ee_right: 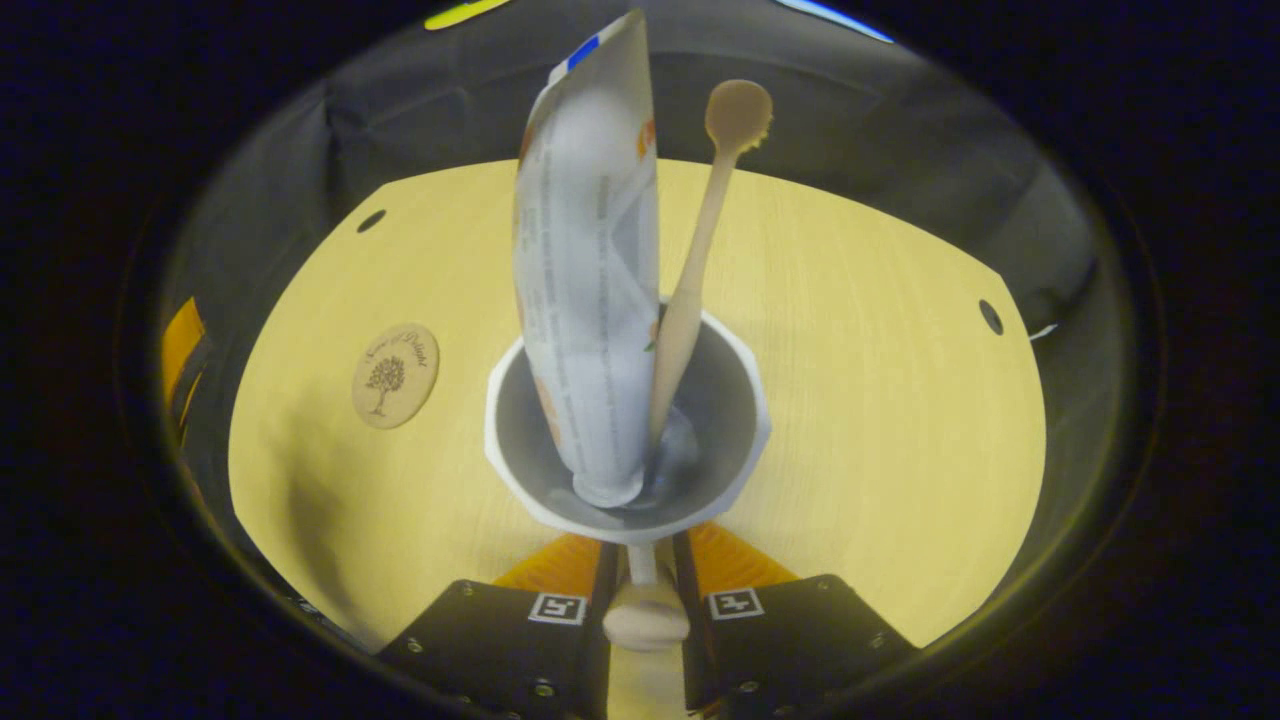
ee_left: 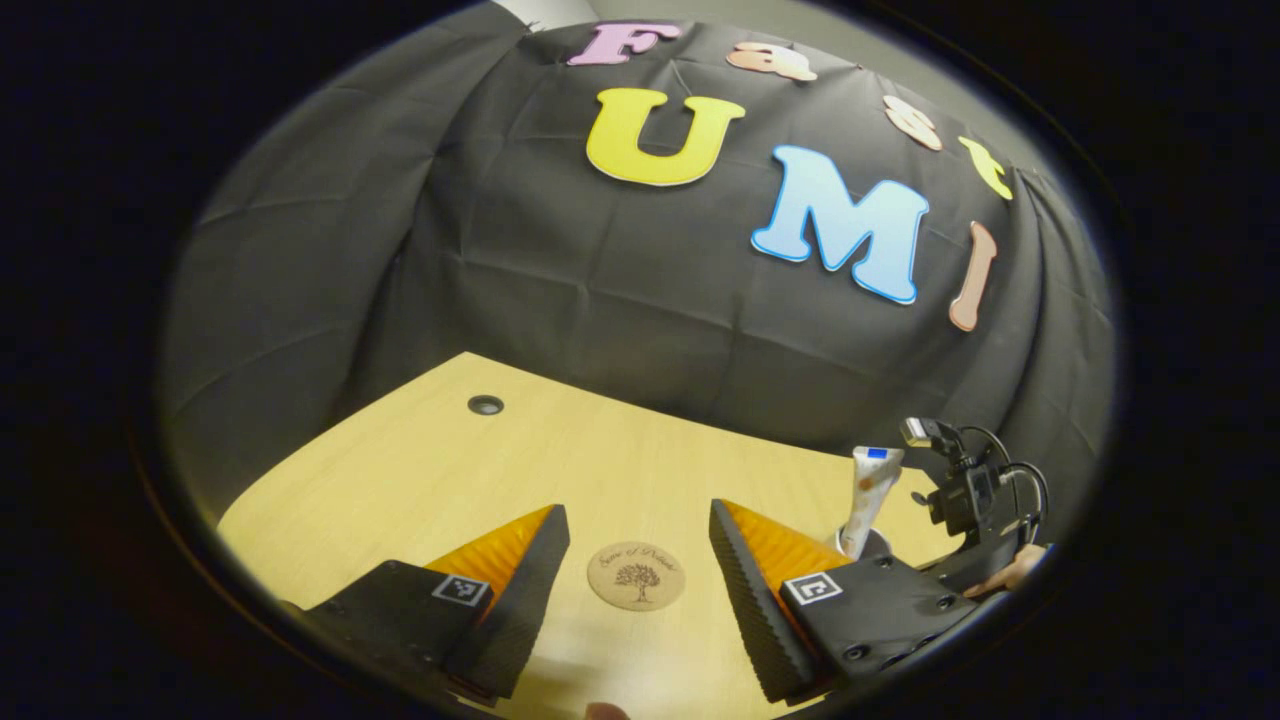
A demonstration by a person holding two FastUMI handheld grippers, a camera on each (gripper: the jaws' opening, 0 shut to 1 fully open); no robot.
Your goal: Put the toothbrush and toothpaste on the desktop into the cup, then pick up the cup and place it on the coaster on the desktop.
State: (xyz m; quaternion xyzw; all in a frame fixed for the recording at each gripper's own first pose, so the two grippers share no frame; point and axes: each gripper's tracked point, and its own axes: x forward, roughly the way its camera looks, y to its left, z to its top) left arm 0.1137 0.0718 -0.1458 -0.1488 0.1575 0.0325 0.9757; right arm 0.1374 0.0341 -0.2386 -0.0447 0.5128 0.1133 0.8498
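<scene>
In the right gripper view, the cup (ee_right: 628, 430) occupies the centre of the frame, with the toothpaste (ee_right: 590, 290) and the toothbrush (ee_right: 700, 250) both standing inside it, heads up and leaning against each other and the rim. The right gripper (ee_right: 645, 580) sits at the bottom centre, its fingers drawn close together on the cup's handle (ee_right: 645, 615), which is pinched between them; this grip appears chosen so the cup stays upright and its contents do not tip out during transport. The coaster (ee_right: 395, 375) lies flat on the desktop (ee_right: 880, 380) at centre left of that frame, apart from the cup, so the placing step is judged not yet done. In the left gripper view, the left gripper (ee_left: 635, 560) is spread wide and holds nothing; the coaster (ee_left: 636, 575) shows between its fingers at lower centre, suggesting it is kept clear of the drop zone. At the lower right of that frame the toothpaste (ee_left: 872, 495) rises behind the left gripper's finger, which hides the cup. Whether the cup base touches the desktop cannot be determined.
</scene>
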